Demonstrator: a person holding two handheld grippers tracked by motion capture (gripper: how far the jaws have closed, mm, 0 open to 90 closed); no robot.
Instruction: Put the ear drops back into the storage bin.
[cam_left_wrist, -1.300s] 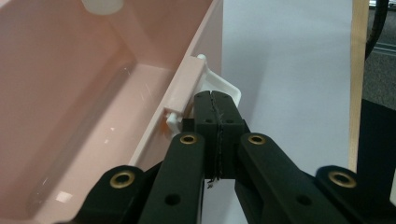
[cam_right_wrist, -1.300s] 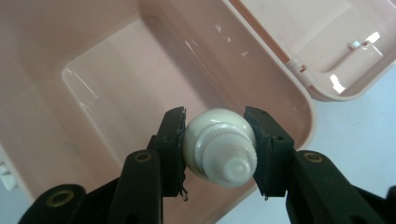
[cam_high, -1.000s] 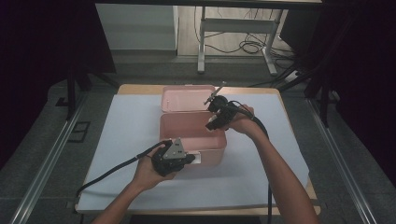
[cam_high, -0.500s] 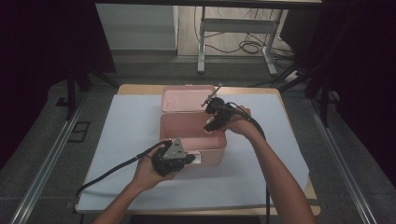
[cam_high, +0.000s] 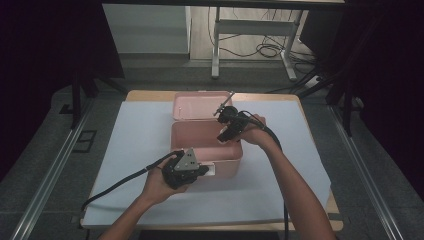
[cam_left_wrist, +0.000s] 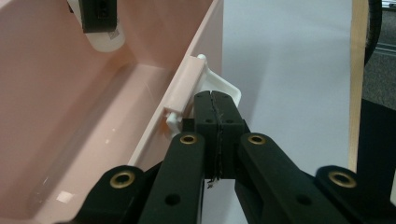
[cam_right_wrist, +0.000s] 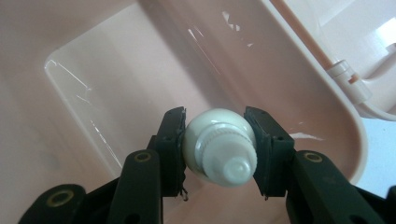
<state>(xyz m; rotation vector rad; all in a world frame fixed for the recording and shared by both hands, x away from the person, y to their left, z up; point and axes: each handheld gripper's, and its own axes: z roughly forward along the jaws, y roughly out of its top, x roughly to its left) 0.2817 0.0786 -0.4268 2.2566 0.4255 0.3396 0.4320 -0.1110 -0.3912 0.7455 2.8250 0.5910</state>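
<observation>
An open pink plastic box (cam_high: 200, 142) stands on the white mat, its lid (cam_high: 200, 105) folded back behind it. My right gripper (cam_high: 226, 135) reaches down over the box's right side and is shut on a small white bottle (cam_right_wrist: 219, 147) with a ribbed screw cap, held above the box floor (cam_right_wrist: 116, 70). My left gripper (cam_left_wrist: 214, 100) is shut, its tips against the white latch (cam_left_wrist: 229, 87) on the box's front wall; in the high view my left gripper (cam_high: 207, 170) sits at the box's near edge. From the left gripper view the bottle (cam_left_wrist: 109, 43) hangs over the box.
A white mat (cam_high: 140, 130) covers the wooden table (cam_high: 150, 94). Each gripper trails a black cable (cam_high: 120, 181) over the mat. Beyond the table's far edge are a metal desk frame (cam_high: 216, 45) and floor cables.
</observation>
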